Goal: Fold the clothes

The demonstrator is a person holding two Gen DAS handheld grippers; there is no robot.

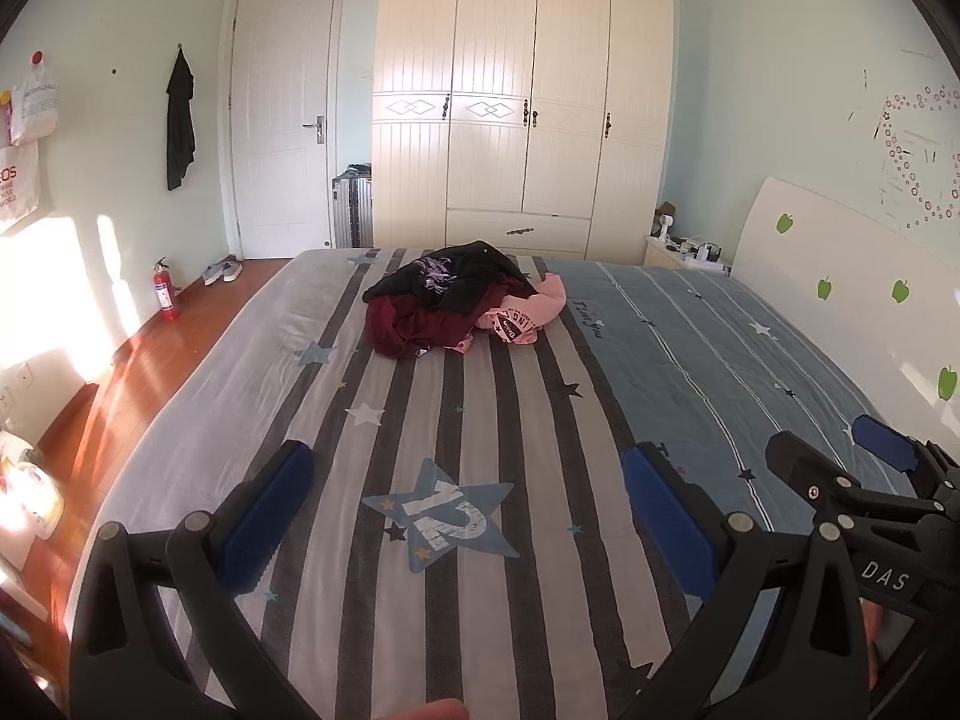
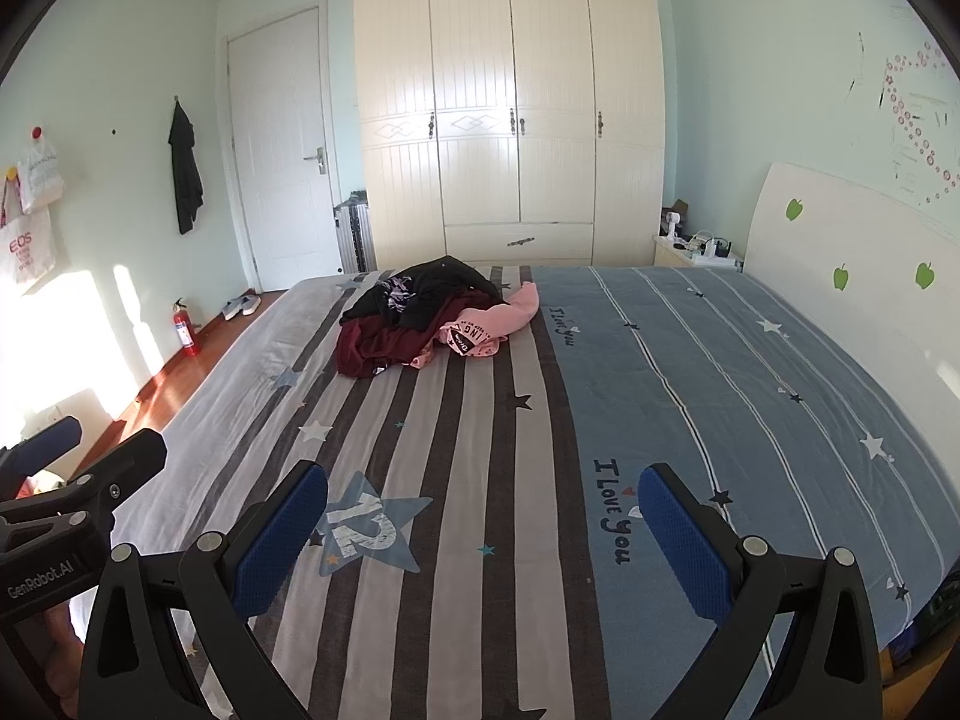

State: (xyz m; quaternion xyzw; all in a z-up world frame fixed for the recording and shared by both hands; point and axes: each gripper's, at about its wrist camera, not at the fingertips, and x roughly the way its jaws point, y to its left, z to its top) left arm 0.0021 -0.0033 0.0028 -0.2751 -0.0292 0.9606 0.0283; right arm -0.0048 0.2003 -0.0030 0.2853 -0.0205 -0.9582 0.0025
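Clothes (image 1: 465, 300) heaped in one crumpled pile on the bed (image 1: 456, 420), toward the far edge, on the striped half of the cover; black garment (image 1: 474, 267) on top, maroon garment (image 1: 420, 321) beneath and to the left, pink garment (image 1: 531, 312) spilling right; none folded, none laid flat; no folded stack anywhere in view; folding wholly outstanding as far as shown.

Left tongs (image 1: 468, 516) spread wide, nothing between the pads, held low over the near part of the bed, above the printed star (image 1: 447, 516); right tongs (image 2: 483, 531) likewise spread wide and empty, just beside the left pair; each pair visible at the edge of the other's view; pile well apart from both.

Room for moving: broad bare stretch of cover between tongs and pile, good for spreading a garment; blue half of the cover to the right also bare. Edges: left bed edge dropping to the wood floor (image 1: 120, 384); headboard (image 1: 840, 288) closing the right side; wardrobe (image 1: 516, 108) near beyond the far edge, so little room behind the pile; likely a long reach over the bed to get at it.
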